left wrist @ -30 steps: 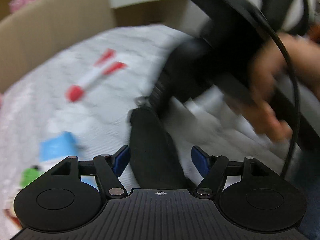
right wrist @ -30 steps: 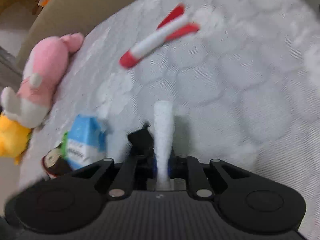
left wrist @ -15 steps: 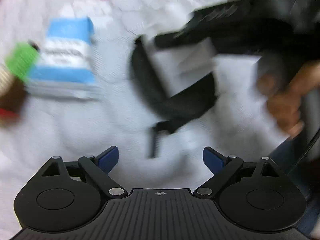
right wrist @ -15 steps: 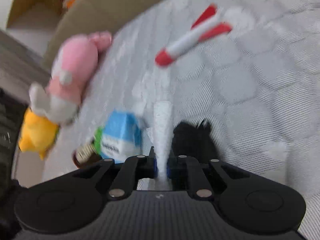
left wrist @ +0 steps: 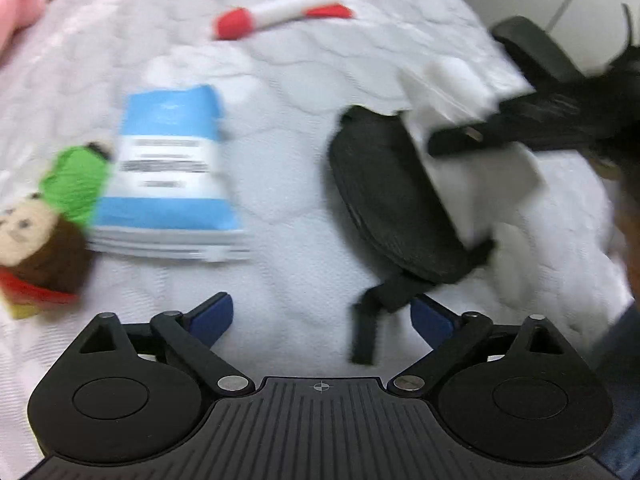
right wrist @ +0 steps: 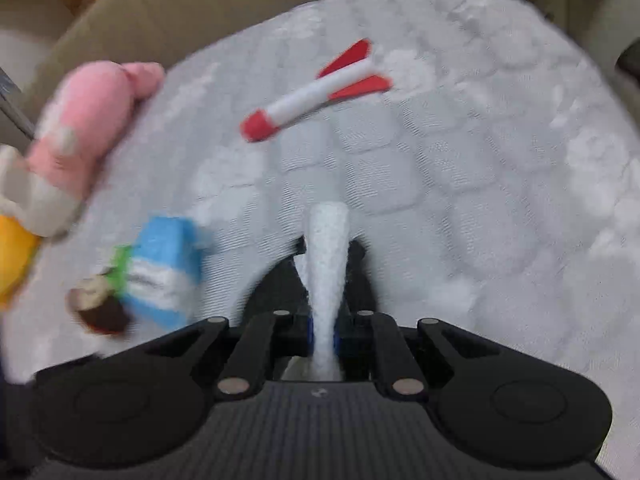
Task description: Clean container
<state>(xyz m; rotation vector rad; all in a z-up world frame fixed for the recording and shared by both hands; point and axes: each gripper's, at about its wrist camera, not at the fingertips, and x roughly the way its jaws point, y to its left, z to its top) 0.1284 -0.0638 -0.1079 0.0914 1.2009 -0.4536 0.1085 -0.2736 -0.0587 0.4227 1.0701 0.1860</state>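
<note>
While the right gripper [right wrist: 323,338] clamps a white wipe [right wrist: 327,264] ready for cleaning, the left gripper [left wrist: 322,318] is opening, empty, over the black pouch [left wrist: 392,204] mid-quilt [left wrist: 296,264].

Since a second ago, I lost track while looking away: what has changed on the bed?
The left hand-held gripper let go of the black pouch, which now lies on the white cover; its jaws are opening, nothing between the pads. The right hand-held gripper stays shut on the white cloth. The toy rocket and blue carton stayed put.
</note>
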